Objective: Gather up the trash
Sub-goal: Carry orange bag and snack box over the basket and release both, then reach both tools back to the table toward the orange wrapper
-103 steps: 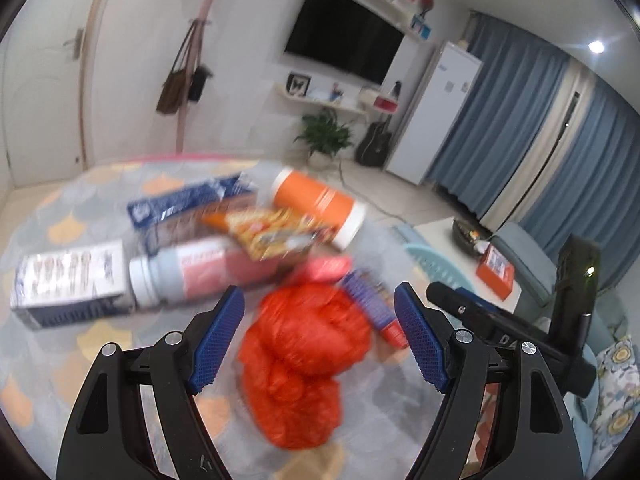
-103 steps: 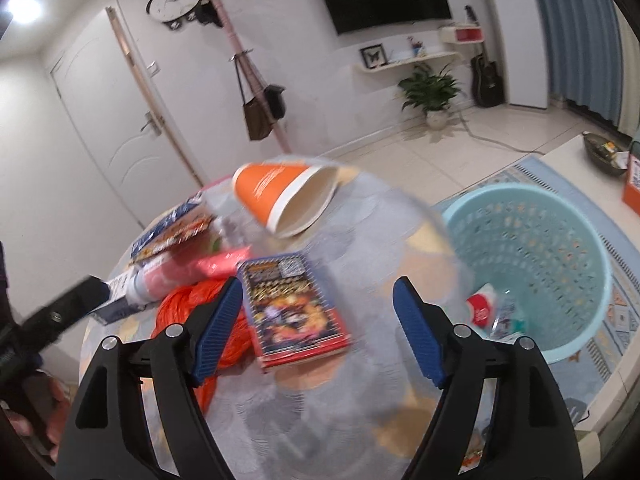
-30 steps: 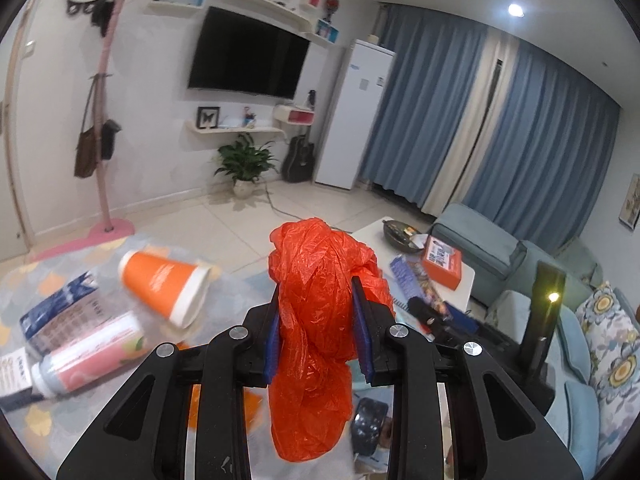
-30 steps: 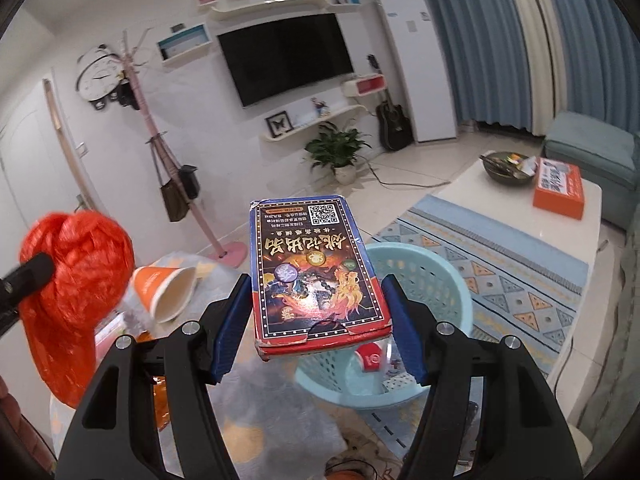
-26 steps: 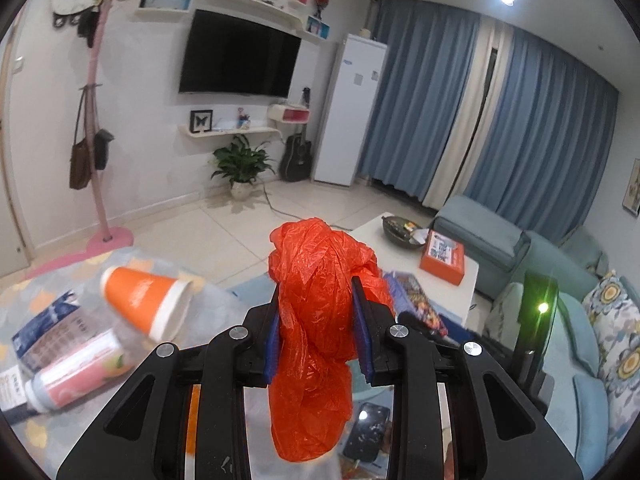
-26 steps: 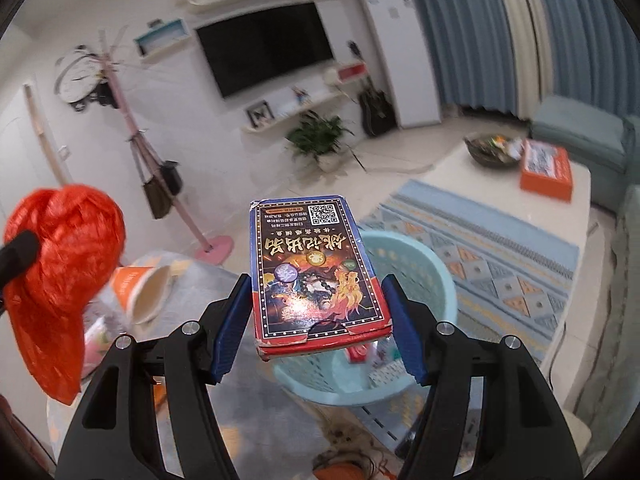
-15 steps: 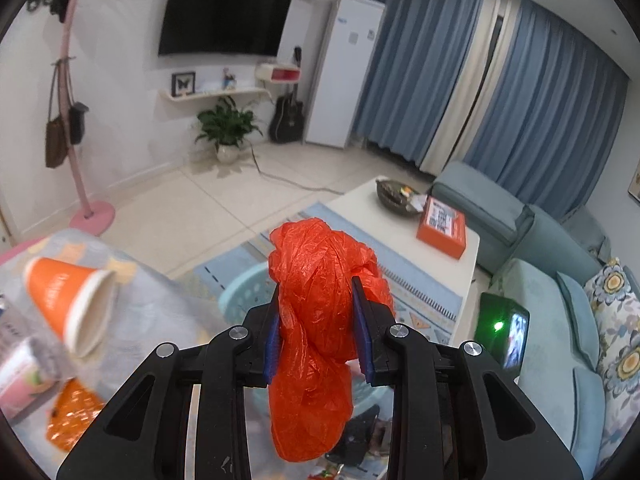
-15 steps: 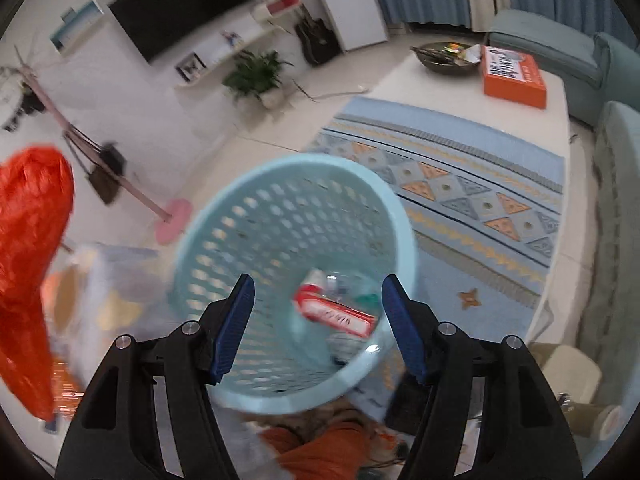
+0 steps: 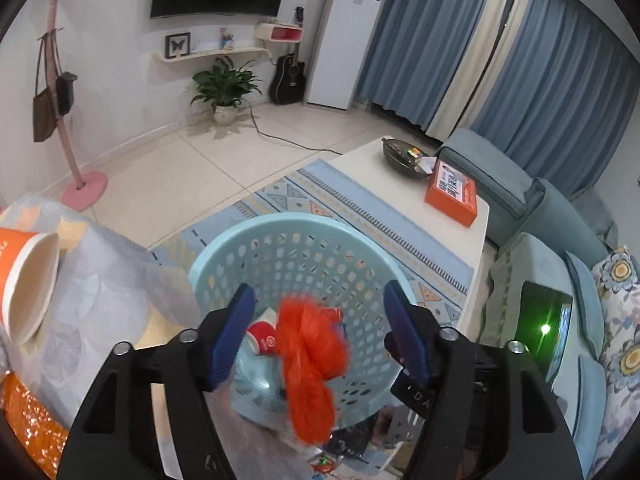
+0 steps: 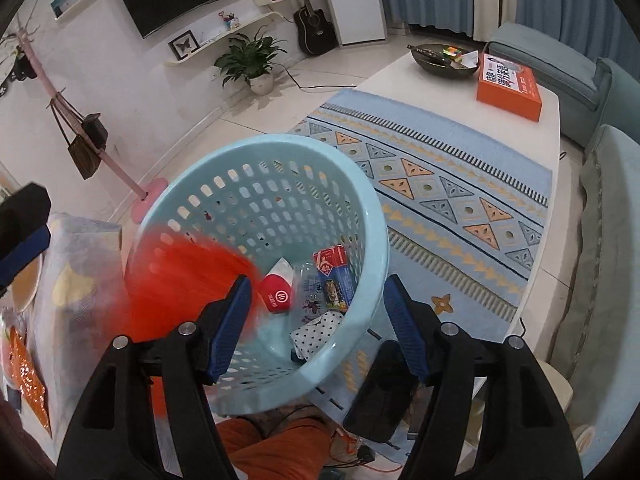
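Living-room floor, blue basket (image 9: 224, 256) beneath both hand-held grippers; left (image 9: 318, 334) released, orange bag (image 9: 312, 354) falling; right (image 10: 318, 326) released; keep jaws centred over rim.

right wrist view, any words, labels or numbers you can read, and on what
Orange box on the white table: large blue characters on a white label, too blurred to read.
Red and white pack in the blue basket: a white round logo, not legible.
Colourful box beside it: print too small.
Nothing reads clearly.
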Action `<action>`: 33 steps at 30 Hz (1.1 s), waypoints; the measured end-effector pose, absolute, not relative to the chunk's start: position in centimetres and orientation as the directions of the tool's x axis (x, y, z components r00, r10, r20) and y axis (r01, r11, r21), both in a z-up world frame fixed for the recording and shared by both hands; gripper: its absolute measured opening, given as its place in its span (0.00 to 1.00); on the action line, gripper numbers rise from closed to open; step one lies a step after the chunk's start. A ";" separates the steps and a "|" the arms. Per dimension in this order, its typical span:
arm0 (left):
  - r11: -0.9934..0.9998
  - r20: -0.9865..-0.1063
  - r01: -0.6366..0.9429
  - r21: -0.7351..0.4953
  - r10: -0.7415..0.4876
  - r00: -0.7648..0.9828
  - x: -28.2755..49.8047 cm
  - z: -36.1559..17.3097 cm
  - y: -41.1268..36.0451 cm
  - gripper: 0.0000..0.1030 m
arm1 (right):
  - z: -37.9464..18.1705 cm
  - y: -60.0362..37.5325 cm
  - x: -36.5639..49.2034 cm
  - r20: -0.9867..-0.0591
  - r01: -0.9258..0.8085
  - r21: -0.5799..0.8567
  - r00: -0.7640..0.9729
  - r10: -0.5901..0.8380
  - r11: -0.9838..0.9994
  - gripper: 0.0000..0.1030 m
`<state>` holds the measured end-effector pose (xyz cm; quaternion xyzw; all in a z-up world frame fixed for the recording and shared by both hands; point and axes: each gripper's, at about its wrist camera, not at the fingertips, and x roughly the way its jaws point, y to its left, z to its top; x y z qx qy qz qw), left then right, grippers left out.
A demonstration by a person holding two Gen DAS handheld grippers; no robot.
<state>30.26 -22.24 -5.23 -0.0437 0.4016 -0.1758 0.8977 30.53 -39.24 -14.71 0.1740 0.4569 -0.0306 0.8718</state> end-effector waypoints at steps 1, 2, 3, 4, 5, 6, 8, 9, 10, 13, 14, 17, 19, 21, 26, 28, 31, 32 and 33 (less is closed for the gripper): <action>0.933 -0.706 0.285 -0.219 -0.353 0.614 30.1 -5.1 -22.3 0.65 | -14.5 -39.1 30.4 -0.805 0.205 0.276 0.583 0.109 0.939 0.63; 0.932 -0.704 0.288 -0.219 -0.355 0.615 29.9 -4.9 -22.1 0.65 | -14.2 -38.9 30.3 -0.802 0.200 0.277 0.586 0.111 0.940 0.63; 0.932 -0.698 0.289 -0.220 -0.357 0.621 29.5 -4.5 -21.8 0.65 | -13.8 -38.6 30.1 -0.798 0.192 0.279 0.592 0.116 0.941 0.63; 0.931 -0.690 0.290 -0.222 -0.360 0.628 29.1 -4.1 -21.5 0.65 | -13.3 -38.3 29.9 -0.790 0.178 0.284 0.600 0.124 0.942 0.63; 0.930 -0.680 0.288 -0.227 -0.363 0.637 28.6 -3.6 -20.8 0.65 | -12.9 -37.9 29.7 -0.784 0.168 0.286 0.606 0.130 0.943 0.64; 0.930 -0.671 0.286 -0.230 -0.364 0.645 28.1 -3.2 -20.2 0.65 | -12.4 -37.6 29.5 -0.778 0.157 0.288 0.613 0.135 0.945 0.64; 0.931 -0.657 0.279 -0.236 -0.364 0.660 27.5 -2.3 -19.7 0.65 | -11.2 -36.6 29.1 -0.764 0.130 0.289 0.629 0.147 0.949 0.64; 0.931 -0.645 0.275 -0.240 -0.365 0.671 26.9 -1.7 -19.0 0.65 | -10.6 -36.1 28.8 -0.754 0.114 0.288 0.638 0.152 0.951 0.64; 0.931 -0.633 0.272 -0.242 -0.364 0.684 26.3 -1.1 -18.4 0.65 | -9.9 -35.4 28.5 -0.745 0.096 0.286 0.648 0.158 0.953 0.64; 0.933 -0.599 0.263 -0.247 -0.360 0.715 24.7 0.6 -17.1 0.65 | -8.2 -33.9 27.7 -0.723 0.052 0.280 0.668 0.175 0.959 0.65; 0.933 -0.587 0.260 -0.248 -0.358 0.726 24.0 1.1 -16.5 0.65 | -7.4 -33.2 27.3 -0.711 0.031 0.281 0.679 0.186 0.959 0.65; 0.933 -0.552 0.244 -0.265 -0.354 0.755 22.0 2.4 -14.6 0.65 | -5.5 -31.3 26.1 -0.680 -0.017 0.278 0.703 0.209 0.960 0.67; 0.933 -0.536 0.232 -0.276 -0.350 0.768 21.0 3.0 -13.4 0.65 | -4.2 -29.8 25.3 -0.658 -0.059 0.282 0.714 0.238 0.958 0.70; 0.933 -0.520 0.216 -0.288 -0.342 0.783 19.9 3.5 -11.7 0.65 | -3.2 -28.3 24.7 -0.643 -0.101 0.284 0.717 0.267 0.953 0.72; 0.929 -0.487 0.156 -0.336 -0.313 0.815 17.2 4.1 -7.0 0.65 | -1.8 -24.0 23.4 -0.624 -0.208 0.286 0.700 0.347 0.935 0.85; 0.928 -0.487 0.132 -0.349 -0.300 0.820 16.6 3.9 -5.2 0.65 | -1.9 -21.9 23.0 -0.628 -0.246 0.282 0.683 0.372 0.927 0.87; 0.930 -0.505 0.086 -0.356 -0.269 0.820 15.8 3.1 -2.7 0.65 | -2.5 -19.1 22.7 -0.642 -0.304 0.285 0.644 0.417 0.909 0.87; 0.929 -0.515 0.069 -0.363 -0.262 0.816 15.5 2.6 -1.8 0.65 | -3.0 -18.0 22.4 -0.646 -0.330 0.291 0.625 0.439 0.898 0.87; 0.927 -0.522 0.057 -0.370 -0.259 0.813 15.3 2.2 -1.1 0.65 | -3.2 -17.3 22.3 -0.649 -0.345 0.294 0.612 0.452 0.891 0.87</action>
